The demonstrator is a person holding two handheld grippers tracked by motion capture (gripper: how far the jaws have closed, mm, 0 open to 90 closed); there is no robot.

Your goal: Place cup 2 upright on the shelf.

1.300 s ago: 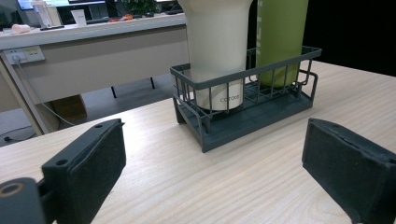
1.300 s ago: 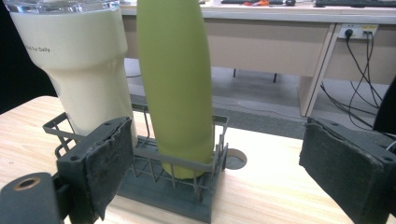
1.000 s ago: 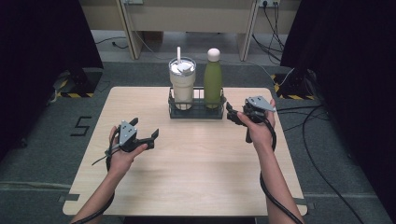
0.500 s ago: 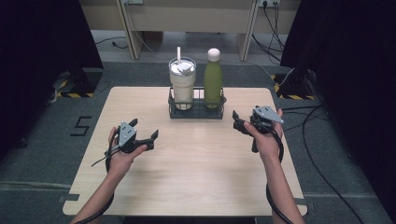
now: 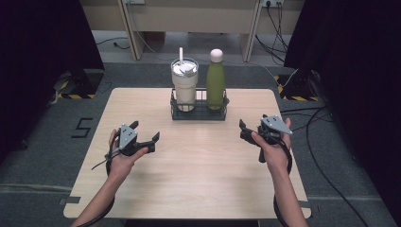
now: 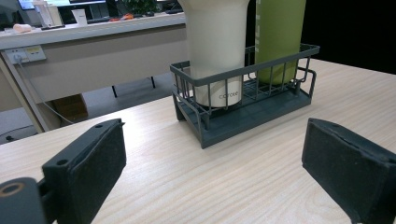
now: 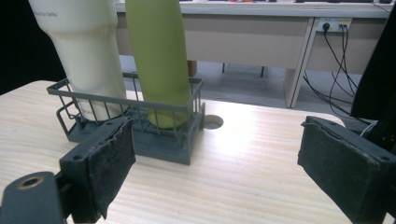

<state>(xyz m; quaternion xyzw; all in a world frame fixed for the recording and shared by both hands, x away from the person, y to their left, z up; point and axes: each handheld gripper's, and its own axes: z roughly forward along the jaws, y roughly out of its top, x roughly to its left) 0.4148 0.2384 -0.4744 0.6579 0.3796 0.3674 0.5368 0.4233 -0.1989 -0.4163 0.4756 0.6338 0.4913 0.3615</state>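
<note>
On the left of the worktop point(image 5: 156, 189), the left tongs point(image 5: 144, 135) are held released and empty, just above the wood, in the same place as a second ago. In the left gripper view their pads stand wide apart with nothing between them.

At the far middle, a dark wire rack point(image 5: 198, 109) carries a cream tumbler point(image 5: 184, 87) with a straw on its left and a green bottle point(image 5: 215, 80) on its right, both upright inside it. The rack is well apart from both hands.

On the right, a change is seen: the right tongs point(image 5: 245, 131), which a second ago hung close beside the bottle at the rack's right end, have been drawn back toward the near right and slightly lower. Their jaws are released and empty, only a little narrower than before. It is judged that the placing of the bottle is finished and the hand is being retired.

A round cable hole point(image 7: 213, 122) lies in the worktop just right of the rack. Nothing stands between either hand and the rack; trailing cables point(image 5: 331, 165) are kept off the right edge.
</note>
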